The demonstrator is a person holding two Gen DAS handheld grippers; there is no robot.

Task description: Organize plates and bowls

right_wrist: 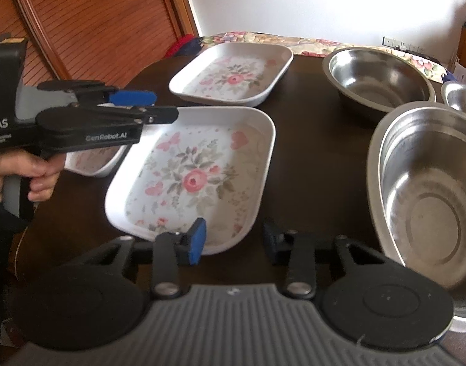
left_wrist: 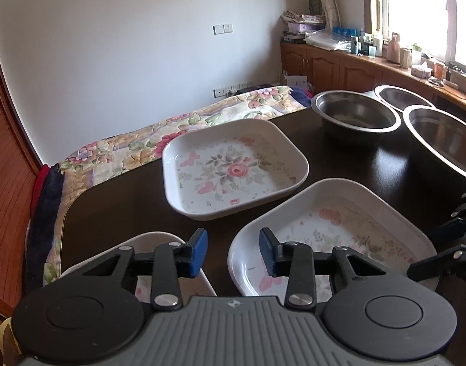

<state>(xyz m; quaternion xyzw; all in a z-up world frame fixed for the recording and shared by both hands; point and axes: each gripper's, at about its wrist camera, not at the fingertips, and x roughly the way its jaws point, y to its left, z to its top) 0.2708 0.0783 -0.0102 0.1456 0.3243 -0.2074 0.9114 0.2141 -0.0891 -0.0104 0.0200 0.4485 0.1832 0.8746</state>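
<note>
white rose-patterned plates point(right_wrist: 190, 180); dark table point(right_wrist: 309, 152)

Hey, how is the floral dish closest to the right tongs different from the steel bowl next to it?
The floral dish is white, shallow and rectangular with rounded corners; the steel bowl is bare shiny metal, deep and round. The dish has a pink rose print inside; the bowl is plain. Both sit upright and empty on the dark table.

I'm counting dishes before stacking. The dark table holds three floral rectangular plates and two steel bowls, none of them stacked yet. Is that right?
Not quite: there are three steel bowls, not two. The left wrist view shows one bowl, a second beside it and a third behind them. The three floral plates do lie unstacked on the table.
</note>
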